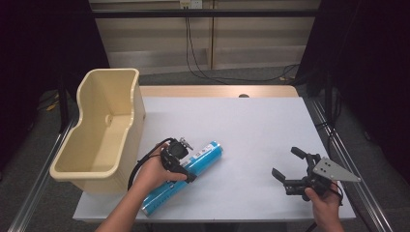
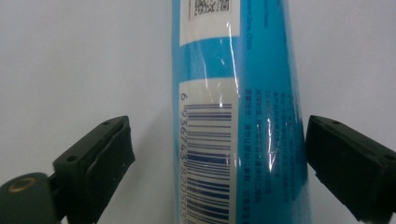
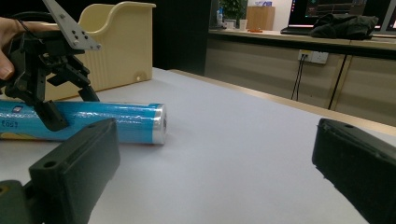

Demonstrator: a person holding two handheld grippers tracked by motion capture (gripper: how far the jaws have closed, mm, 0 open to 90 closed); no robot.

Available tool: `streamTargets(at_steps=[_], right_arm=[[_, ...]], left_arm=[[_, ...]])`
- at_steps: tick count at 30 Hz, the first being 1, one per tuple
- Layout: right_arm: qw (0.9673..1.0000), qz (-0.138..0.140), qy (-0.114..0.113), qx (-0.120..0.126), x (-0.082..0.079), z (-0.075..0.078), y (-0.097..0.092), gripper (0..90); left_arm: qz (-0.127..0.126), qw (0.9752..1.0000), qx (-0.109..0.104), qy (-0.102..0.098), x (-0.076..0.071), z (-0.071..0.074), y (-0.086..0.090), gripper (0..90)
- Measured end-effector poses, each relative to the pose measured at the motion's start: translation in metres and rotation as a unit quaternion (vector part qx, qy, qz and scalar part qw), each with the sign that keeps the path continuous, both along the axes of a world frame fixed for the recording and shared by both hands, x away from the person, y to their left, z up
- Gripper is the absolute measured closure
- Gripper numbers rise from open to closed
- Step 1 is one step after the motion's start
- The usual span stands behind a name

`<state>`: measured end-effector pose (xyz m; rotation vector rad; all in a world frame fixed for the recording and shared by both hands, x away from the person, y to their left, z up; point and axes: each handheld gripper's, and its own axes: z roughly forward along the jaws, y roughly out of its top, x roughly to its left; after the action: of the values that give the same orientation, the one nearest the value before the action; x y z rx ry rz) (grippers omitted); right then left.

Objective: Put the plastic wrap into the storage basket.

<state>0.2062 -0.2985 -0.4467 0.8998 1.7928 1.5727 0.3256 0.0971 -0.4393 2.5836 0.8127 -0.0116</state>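
A blue cylindrical tube [image 1: 205, 155] with a white barcode label and a silver end cap lies diagonally on the white table [image 1: 251, 125]. My left gripper [image 1: 187, 162] hangs over its middle, open, one jaw on each side of the tube. In the left gripper view the tube [image 2: 233, 112] runs between the jaws of the left gripper [image 2: 217, 158], with a gap at the left jaw and the right jaw near its edge. My right gripper [image 1: 285, 162] is held open off to the right, nothing in it. From the right gripper [image 3: 215, 172], the left gripper [image 3: 72, 109] straddles the tube [image 3: 121, 122].
A tall cream plastic bin [image 1: 104, 125] stands at the table's left edge, beside the tube's lower end; the same bin [image 3: 119, 44] rises behind the tube. Cables hang at the wall behind the table. Bare table surface lies between the two grippers.
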Motion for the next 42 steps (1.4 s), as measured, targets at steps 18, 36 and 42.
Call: streamTargets(at_steps=[18,36,42], right_arm=[[1.0000,-0.001,-0.001,-0.002,0.000,0.000,0.000,0.5],[1.0000,0.000,0.000,-0.005,0.000,0.000,-0.001,0.6],[1.0000,0.000,0.000,-0.005,0.000,0.000,-0.001,0.6]], left_arm=[[-0.025,0.9992,0.028,0.017,-0.003,-0.016,-0.008,18.4],[0.045,0.9972,0.028,0.053,-0.001,-0.006,-0.011,32.1],[0.073,0.9952,0.024,0.061,0.003,0.006,-0.008,32.1]])
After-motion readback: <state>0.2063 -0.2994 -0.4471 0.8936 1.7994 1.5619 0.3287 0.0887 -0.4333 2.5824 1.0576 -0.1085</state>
